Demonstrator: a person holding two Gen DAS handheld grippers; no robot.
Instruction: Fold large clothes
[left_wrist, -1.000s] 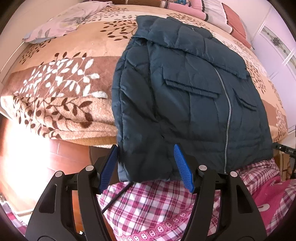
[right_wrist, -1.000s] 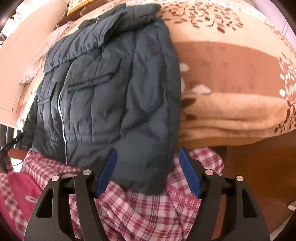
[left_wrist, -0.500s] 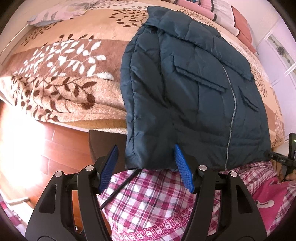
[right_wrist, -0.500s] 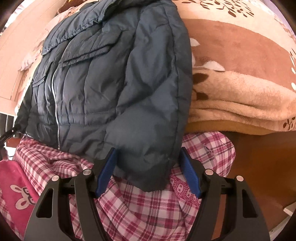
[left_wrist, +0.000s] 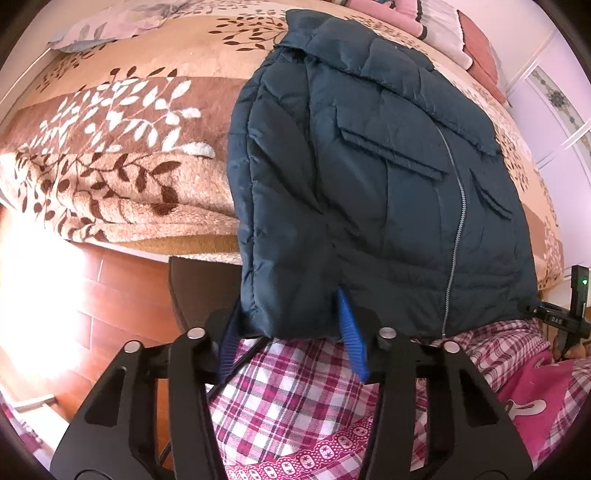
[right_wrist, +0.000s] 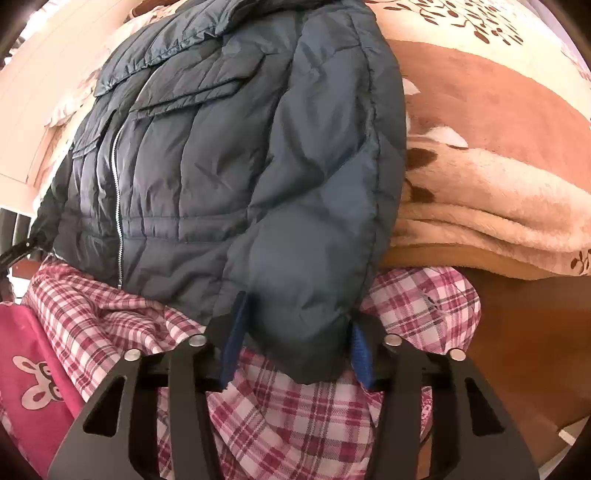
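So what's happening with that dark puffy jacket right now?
Left gripper and right gripper: jaws just closed on jacket hem corners. Jacket lies zipped on blanket. Nothing in the way.

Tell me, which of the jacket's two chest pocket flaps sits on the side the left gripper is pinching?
The larger-looking flap, left of the zipper in the left wrist view. The left gripper clamps the jacket hem corner below it; the other flap lies across the zipper.

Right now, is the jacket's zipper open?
No, the silver zipper runs closed down the front of the dark jacket.
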